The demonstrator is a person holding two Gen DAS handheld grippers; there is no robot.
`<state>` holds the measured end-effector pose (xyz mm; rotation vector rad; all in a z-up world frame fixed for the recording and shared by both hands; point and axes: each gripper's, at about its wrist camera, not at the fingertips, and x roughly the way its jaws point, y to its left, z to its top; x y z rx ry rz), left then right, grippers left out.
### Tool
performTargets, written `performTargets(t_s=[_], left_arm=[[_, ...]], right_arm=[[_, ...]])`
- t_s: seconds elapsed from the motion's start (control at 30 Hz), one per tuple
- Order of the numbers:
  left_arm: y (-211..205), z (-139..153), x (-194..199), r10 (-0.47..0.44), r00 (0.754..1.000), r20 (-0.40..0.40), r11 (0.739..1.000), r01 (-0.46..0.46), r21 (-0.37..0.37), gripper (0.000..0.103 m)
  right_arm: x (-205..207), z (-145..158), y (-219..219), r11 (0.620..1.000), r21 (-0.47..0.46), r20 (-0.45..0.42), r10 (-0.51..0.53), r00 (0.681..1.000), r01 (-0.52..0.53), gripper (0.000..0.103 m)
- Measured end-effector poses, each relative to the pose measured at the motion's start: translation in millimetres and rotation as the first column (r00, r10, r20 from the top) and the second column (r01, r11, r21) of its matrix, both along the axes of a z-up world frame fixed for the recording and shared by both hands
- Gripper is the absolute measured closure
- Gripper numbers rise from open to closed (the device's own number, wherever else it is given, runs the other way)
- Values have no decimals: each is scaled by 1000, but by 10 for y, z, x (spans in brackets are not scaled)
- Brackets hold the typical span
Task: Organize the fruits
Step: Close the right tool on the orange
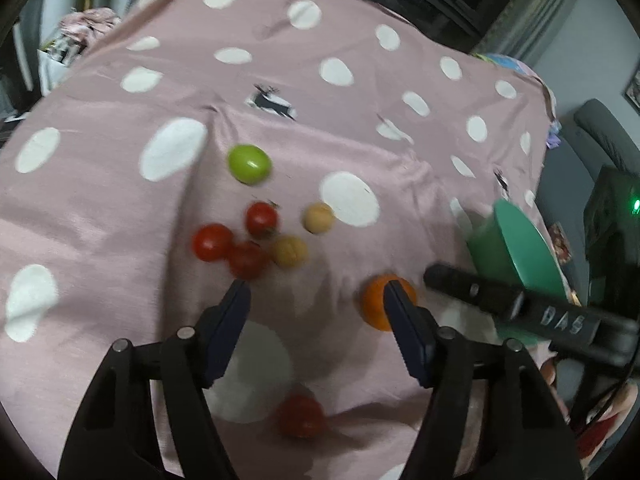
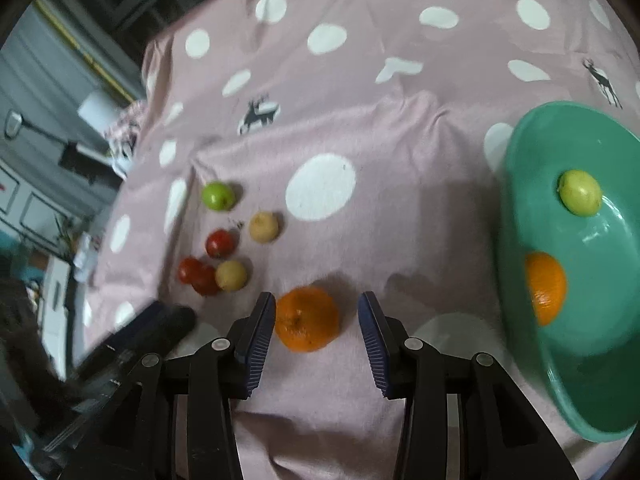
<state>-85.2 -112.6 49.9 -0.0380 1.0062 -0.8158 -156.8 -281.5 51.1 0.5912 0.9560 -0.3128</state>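
Observation:
Loose fruit lies on a pink dotted cloth (image 1: pixel 360 128): a green fruit (image 1: pixel 249 163), three red tomatoes (image 1: pixel 262 218) in a cluster, two tan fruits (image 1: pixel 318 218) and another red one (image 1: pixel 300 416) close under my left gripper. My left gripper (image 1: pixel 316 292) is open just short of the cluster, with nothing between its fingers. An orange (image 2: pixel 307 318) sits on the cloth between the fingertips of my right gripper (image 2: pixel 316 300). That gripper is open, with a gap on the orange's right side. To the right, a green bowl (image 2: pixel 600 320) holds a yellow-green fruit (image 2: pixel 580 198) and an orange (image 2: pixel 546 288).
In the left wrist view the right gripper's black body (image 1: pixel 560 320) reaches in from the right, in front of the bowl (image 1: pixel 516 248). The cloth drops off at the far and right edges. Dark furniture and a grey chair (image 1: pixel 604 136) stand beyond.

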Motion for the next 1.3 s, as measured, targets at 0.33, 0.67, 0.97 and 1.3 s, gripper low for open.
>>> performTargets(t_s=[0.33, 0.67, 0.97, 1.3], left_arm=[[-434, -199, -195, -119, 992, -41, 990, 122, 74, 36], [-570, -316, -197, -128, 991, -50, 986, 132, 104, 39], [-589, -327, -185, -131, 990, -43, 987, 135, 86, 46], [-613, -328, -194, -141, 990, -24, 987, 142, 73, 55]], right_arm=[[18, -44, -84, 994, 111, 60, -9, 998, 3, 59], [75, -199, -102, 986, 165, 24, -8, 1000, 4, 59], [122, -300, -125, 984, 176, -8, -8, 1000, 10, 59], [157, -355, -115, 981, 196, -9, 4, 1000, -2, 59]])
